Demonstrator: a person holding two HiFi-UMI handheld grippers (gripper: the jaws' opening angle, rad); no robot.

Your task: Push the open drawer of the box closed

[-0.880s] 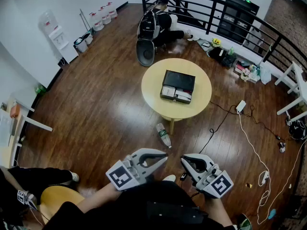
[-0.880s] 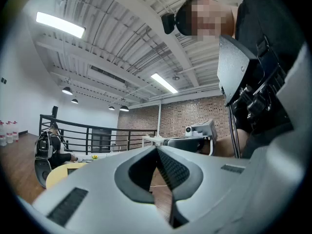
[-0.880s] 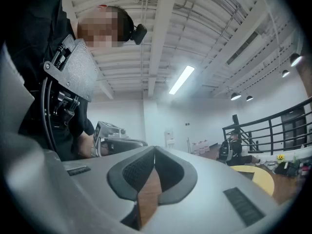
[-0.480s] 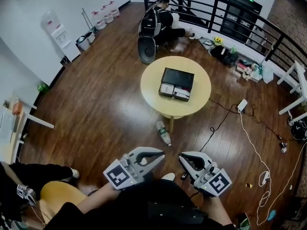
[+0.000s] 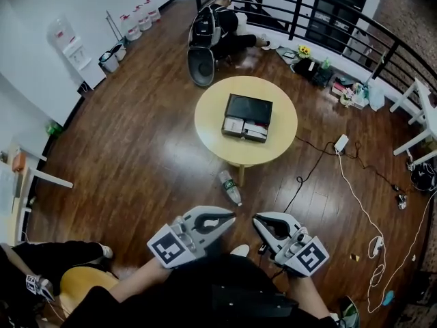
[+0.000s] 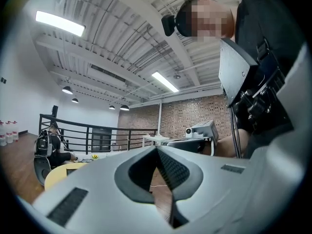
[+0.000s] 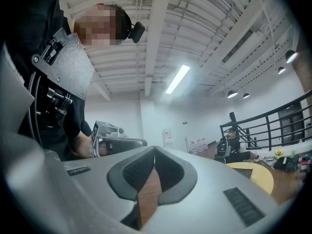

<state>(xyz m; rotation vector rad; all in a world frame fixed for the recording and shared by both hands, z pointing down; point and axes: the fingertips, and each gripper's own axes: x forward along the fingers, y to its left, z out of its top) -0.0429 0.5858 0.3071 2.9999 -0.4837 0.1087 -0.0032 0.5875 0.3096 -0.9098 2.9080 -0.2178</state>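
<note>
White plastic water dispenser (image 5: 70,43) stands against the left wall, with grey bins (image 5: 109,61) on the dark brown plank floor (image 5: 136,156) beside it. Further along that wall a person in black (image 5: 217,26) sits on the floor by the black metal railing (image 5: 355,29), with a black shell chair (image 5: 199,67) just in front of them.

Low in the head view, the grey two-jaw left gripper (image 5: 232,218) is held level near the wearer's body and angled inward. In the left gripper view its tips meet (image 6: 157,148) and nothing sits between them. A clear plastic bottle with a green label (image 5: 231,188) lies on the floor just beyond it, near the table's foot.

The round pale-wood table (image 5: 208,125) stands mid-floor, well apart from both grippers. The black rectangular box (image 5: 249,107) rests near its centre. Its drawer (image 5: 244,128) stands pulled out on the side facing the wearer, with pale contents showing inside.

The grey two-jaw right gripper (image 5: 257,219) is beside the left one, also level and angled inward, so the two tips point toward each other. In the right gripper view its tips are pressed together (image 7: 154,148) and hold nothing.

To the right, a white power strip (image 5: 341,143) and white and black cables (image 5: 358,203) trail across the floor. A white table (image 5: 418,111) stands at the right edge.
</note>
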